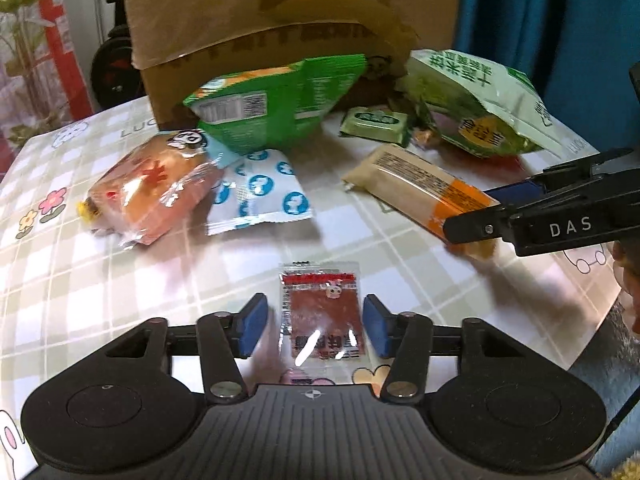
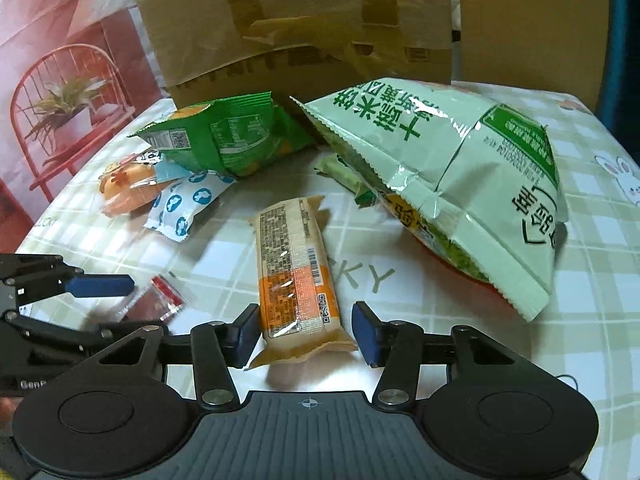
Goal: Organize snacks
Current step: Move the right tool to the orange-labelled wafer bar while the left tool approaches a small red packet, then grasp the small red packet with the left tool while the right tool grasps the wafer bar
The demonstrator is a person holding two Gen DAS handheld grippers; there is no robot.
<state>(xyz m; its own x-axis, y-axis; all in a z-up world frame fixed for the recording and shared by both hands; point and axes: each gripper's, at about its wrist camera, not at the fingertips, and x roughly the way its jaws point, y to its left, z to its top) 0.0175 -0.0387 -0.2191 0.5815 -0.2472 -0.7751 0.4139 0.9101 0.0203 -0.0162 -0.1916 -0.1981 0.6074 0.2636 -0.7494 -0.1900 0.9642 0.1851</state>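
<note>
My left gripper (image 1: 316, 328) is open, its blue pads on either side of a small red-brown snack packet (image 1: 322, 316) lying flat on the table; the packet also shows in the right wrist view (image 2: 158, 296). My right gripper (image 2: 306, 334) is open around the near end of a long beige-and-orange snack bar (image 2: 294, 264), which also shows in the left wrist view (image 1: 424, 192). The pads do not touch it. The right gripper (image 1: 492, 216) enters the left wrist view from the right. The left gripper (image 2: 102, 286) shows at the left of the right wrist view.
A cardboard box (image 2: 304, 20) stands at the back of the checked tablecloth (image 2: 440, 312). Before it lie a dark green bag (image 2: 224, 140), a large pale green bag (image 2: 460, 176), an orange bun in clear wrap (image 1: 156, 188), a white-and-blue packet (image 1: 260, 196) and a small green packet (image 1: 376, 122).
</note>
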